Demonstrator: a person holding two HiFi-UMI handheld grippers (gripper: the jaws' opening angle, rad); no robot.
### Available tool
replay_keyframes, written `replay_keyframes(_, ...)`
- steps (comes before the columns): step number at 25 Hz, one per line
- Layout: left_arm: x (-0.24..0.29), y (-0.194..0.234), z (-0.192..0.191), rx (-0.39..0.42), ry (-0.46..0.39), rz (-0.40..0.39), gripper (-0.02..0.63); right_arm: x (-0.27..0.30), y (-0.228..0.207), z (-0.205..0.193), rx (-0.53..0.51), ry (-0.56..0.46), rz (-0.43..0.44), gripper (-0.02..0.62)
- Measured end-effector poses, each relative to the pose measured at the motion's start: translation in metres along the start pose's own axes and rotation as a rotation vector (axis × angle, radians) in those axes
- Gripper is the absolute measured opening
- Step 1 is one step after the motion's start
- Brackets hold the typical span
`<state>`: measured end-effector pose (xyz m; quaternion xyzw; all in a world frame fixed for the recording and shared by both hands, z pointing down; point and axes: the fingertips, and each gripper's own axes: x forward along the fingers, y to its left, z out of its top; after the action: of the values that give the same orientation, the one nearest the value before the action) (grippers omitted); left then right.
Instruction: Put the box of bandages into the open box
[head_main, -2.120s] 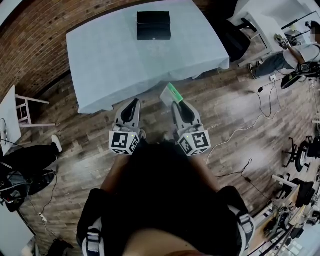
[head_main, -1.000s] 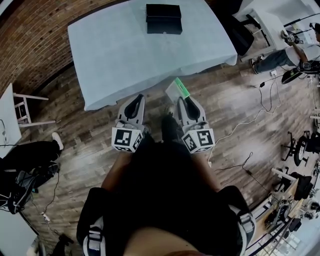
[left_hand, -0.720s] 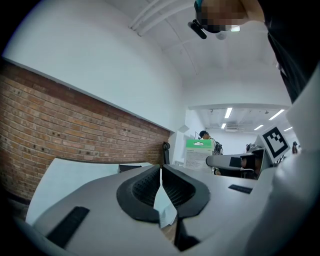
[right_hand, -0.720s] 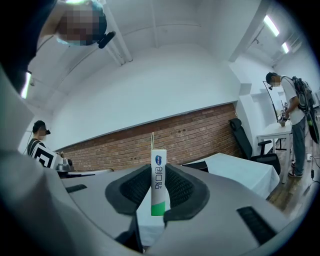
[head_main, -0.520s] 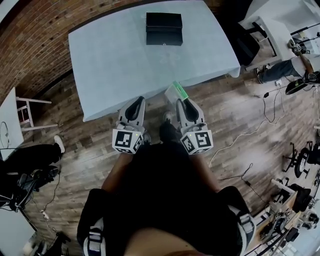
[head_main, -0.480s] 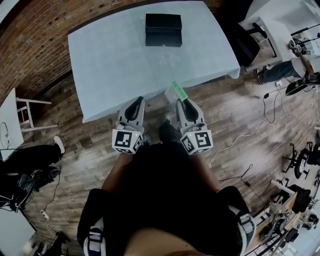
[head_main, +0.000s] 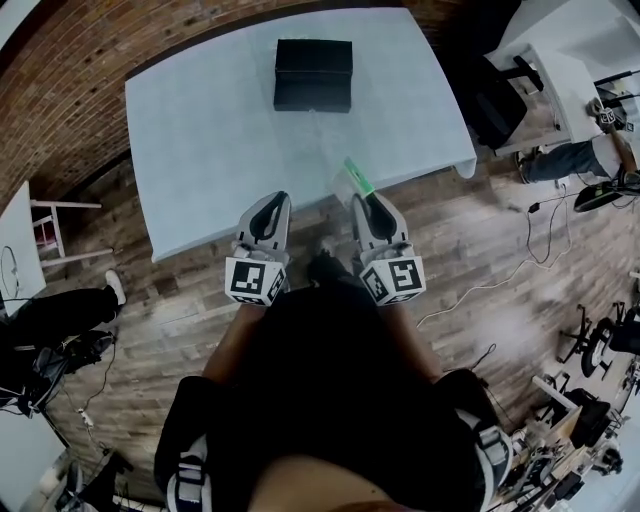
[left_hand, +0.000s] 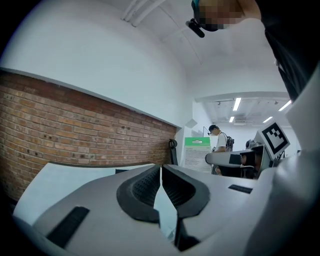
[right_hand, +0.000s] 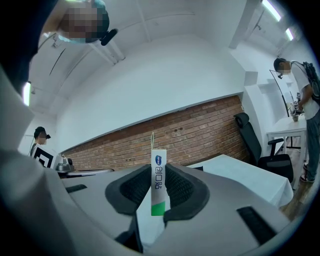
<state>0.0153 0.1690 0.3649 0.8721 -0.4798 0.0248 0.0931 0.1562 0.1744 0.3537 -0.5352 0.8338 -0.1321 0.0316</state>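
Both grippers have come forward to the table (head_main: 190, 150) since a second ago. The box of bandages (head_main: 352, 180) now overlaps the table's near edge rather than hanging over the wooden plank floor (head_main: 480, 240).

The right gripper (head_main: 362, 200) is clenched on that box, which is a thin, flat white carton with a green band at one end and blue print on its narrow side. It stands on edge between the ribbed black pads, which press on its two broad faces.

The left gripper (head_main: 272, 200) hovers just beside it at the same near edge. Its ribbed pads are closed against each other with nothing between them.

A smooth pale-blue cloth covers the rectangular table. The open box (head_main: 313, 74) is black, matte and rectangular. It sits near the far edge, well apart from both grippers. A red brick wall (head_main: 90, 70) runs behind the table.
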Motion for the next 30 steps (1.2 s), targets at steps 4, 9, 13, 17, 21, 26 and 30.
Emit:
replay_keyframes(4, 0.024, -0.003, -0.001, 0.004, 0.007, 0.034, 0.040, 0.013, -0.027, 0.003, 0.011, 0.007, 0.020, 0.101)
replay_keyframes(9, 0.050, -0.011, 0.002, -0.010, 0.007, 0.073, 0.040, 0.026, -0.061, 0.010, 0.004, 0.012, 0.048, 0.101)
replay_keyframes(13, 0.060, -0.014, 0.003, 0.001, 0.021, 0.083, 0.040, 0.034, -0.076, 0.009, 0.011, 0.026, 0.059, 0.101)
replay_keyframes(17, 0.065, -0.006, 0.003, -0.004, 0.025, 0.099, 0.040, 0.045, -0.076, 0.008, 0.019, 0.030, 0.071, 0.101)
replay_keyframes(21, 0.072, 0.000, 0.005, -0.001, 0.015, 0.096, 0.040, 0.053, -0.074, 0.004, 0.023, 0.034, 0.075, 0.101)
replay_keyframes(26, 0.082, 0.023, 0.012, 0.002, 0.000, 0.079, 0.040, 0.070, -0.061, 0.006, 0.010, 0.034, 0.074, 0.101)
replay_keyframes(30, 0.097, 0.036, 0.018, -0.001, -0.008, 0.056, 0.040, 0.086, -0.062, 0.009, 0.003, 0.035, 0.053, 0.101)
